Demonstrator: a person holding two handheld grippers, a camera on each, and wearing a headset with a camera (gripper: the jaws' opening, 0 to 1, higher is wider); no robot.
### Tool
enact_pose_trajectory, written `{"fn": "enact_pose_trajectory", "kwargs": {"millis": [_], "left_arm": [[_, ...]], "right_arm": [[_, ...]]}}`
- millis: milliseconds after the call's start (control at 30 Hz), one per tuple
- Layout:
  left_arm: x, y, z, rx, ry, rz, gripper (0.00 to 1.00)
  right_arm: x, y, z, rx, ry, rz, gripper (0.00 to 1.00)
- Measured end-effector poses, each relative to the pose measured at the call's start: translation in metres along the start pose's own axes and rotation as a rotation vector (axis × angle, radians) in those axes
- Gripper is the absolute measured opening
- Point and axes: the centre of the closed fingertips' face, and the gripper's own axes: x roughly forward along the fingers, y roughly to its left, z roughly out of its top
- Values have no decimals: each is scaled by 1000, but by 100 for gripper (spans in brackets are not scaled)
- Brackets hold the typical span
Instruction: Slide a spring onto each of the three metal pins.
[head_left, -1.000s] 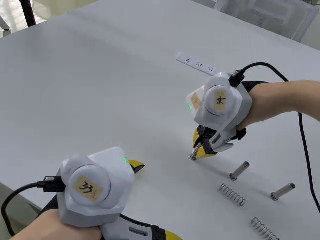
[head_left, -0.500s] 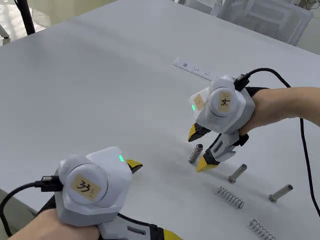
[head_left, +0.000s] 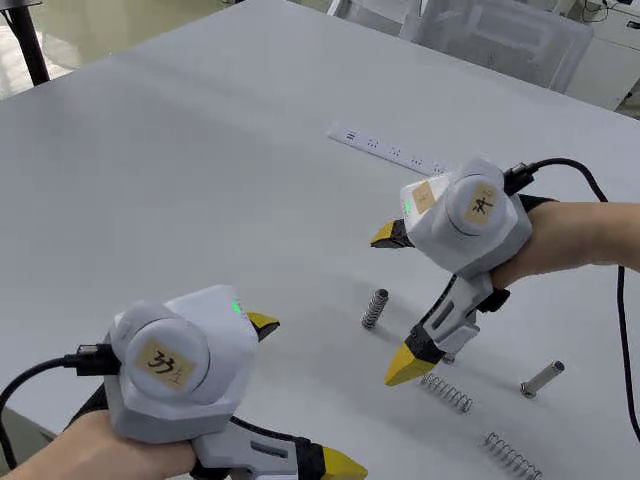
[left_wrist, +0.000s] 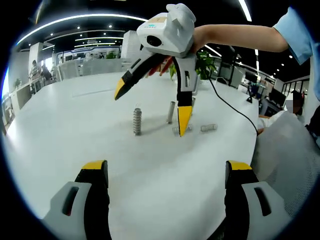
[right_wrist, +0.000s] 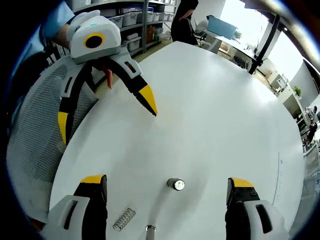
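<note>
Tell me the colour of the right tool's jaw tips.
Yellow, on the right tool, with black above; the left gripper view shows it best.

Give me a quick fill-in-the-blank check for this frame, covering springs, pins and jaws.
The right gripper has its jaws ___.
Only ___ spring sits on a pin.
___ loose springs lie flat on the table.
The left gripper holds ___.
Missing words: open; one; two; nothing.
</note>
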Motion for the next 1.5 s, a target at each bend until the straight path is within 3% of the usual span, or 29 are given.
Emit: {"fn": "enact_pose_trajectory", "kwargs": {"millis": [433,933,1200,1333,1500], "left_arm": [[7,-2,15,44,-2,-13,96],[6,6,13,48,16,-15,96],[10,8,15,56,27,-25,96],[13,7,15,63,34,-39,96],[17,5,13,75,48,-61,96]], "right_arm": [[-33,10,-17,150,-130,-115,99],[-64,38,-56,336,-225,-236,99],[-78,59,-78,427,-254,-297,99],[-86,71,-87,524,-311,-336,99],[-90,85,-105,587,-306,-373,99]]}}
